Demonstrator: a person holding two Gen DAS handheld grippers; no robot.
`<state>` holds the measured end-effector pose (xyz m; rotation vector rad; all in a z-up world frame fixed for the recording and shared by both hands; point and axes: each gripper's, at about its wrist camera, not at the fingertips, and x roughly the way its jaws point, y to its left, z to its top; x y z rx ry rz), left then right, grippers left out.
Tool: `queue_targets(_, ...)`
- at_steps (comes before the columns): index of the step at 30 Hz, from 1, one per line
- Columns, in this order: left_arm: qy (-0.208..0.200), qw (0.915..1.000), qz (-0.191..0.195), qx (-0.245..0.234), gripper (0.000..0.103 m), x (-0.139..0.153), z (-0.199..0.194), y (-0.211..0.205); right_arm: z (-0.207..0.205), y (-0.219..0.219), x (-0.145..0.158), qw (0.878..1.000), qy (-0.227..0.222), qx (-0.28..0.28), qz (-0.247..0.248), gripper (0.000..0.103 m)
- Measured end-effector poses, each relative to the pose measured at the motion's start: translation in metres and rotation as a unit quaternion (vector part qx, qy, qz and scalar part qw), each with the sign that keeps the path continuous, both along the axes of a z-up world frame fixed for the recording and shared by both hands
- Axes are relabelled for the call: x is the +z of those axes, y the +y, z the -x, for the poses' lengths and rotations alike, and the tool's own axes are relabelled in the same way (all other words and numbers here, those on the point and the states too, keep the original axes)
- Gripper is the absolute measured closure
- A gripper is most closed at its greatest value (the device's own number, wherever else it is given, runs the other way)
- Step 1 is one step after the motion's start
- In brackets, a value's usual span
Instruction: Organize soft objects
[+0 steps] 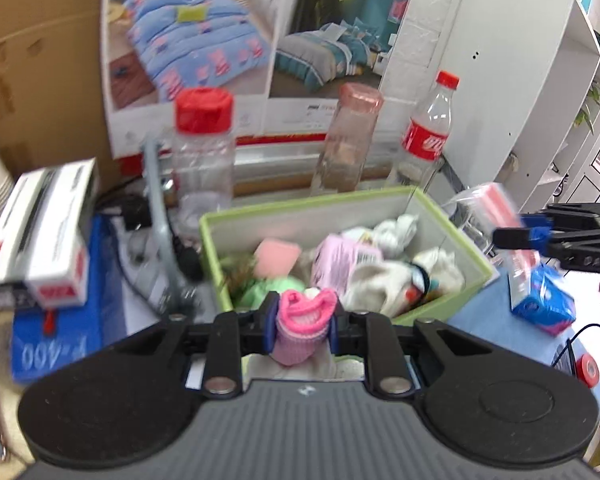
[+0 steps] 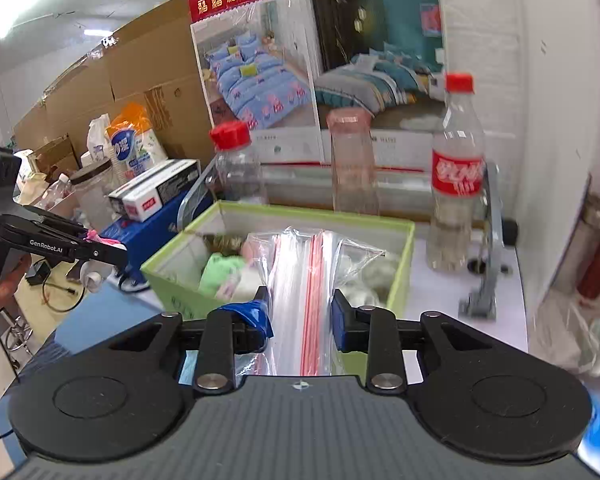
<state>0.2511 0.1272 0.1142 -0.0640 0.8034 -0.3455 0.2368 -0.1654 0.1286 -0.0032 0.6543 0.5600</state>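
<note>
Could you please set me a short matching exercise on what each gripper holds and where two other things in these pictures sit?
Things:
1. left gripper
2. right gripper
3. pink sponge
4. cola bottle

States or places:
A. stands behind the green box
B. shut on a clear zip bag
C. lies inside the green box
D. shut on a pink sock

Pairs: 1-D, 2-B, 3-C, 4-A
</note>
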Motion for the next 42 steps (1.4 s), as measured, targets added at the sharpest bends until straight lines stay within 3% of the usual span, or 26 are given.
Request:
queue_targets(5,0.010,0.9999,-0.004,0.000,0.084,-0.008,-0.047,-0.020,-0.057,0.025,-0.003,1.000,0.009,0.014,0.021,0.089)
queue_targets(7,0.017,0.9998,-0.012,0.008,0.076,-0.016,-0.060,-0.023,-0.076,0.033,-0.011,0.999,0.017,0.019,0.032,0.084)
queue_targets(8,0.020,0.9995,-0.018,0.017,0.049,-0.020,-0.064,-0.024,-0.085,0.037,-0.017,0.999,0.025,0.023,0.039,0.083)
queue_targets(9,0.022,0.9991,-0.024,0.027,0.035,-0.023,-0.066,-0.024,-0.092,0.041,-0.023,0.998,0.034,0.025,0.044,0.082)
queue_targets(12,0.017,0.9987,-0.025,0.041,0.035,-0.030,-0.067,-0.020,-0.102,0.051,-0.041,0.996,0.054,0.006,0.065,0.076)
queue_targets(14,0.017,0.9986,-0.024,0.044,0.035,-0.031,-0.064,-0.018,-0.101,0.054,-0.044,0.997,0.033,0.006,0.064,0.074)
queue_targets(21,-0.009,0.9979,-0.038,0.052,0.035,-0.022,-0.033,-0.024,-0.092,0.052,-0.030,0.999,0.002,-0.005,0.039,0.061)
queue_targets(27,-0.022,0.9977,-0.047,0.043,0.035,-0.007,0.004,-0.030,-0.072,0.048,-0.027,0.999,0.023,-0.024,0.038,0.057)
queue_targets(34,-0.061,0.9960,-0.022,0.061,0.035,0.010,0.068,-0.031,-0.020,0.042,-0.002,0.997,0.020,-0.063,0.037,0.056)
queue_targets(42,-0.114,0.9874,0.003,0.110,0.035,0.015,0.135,-0.047,0.070,0.038,0.015,0.991,-0.024,-0.128,-0.011,0.055)
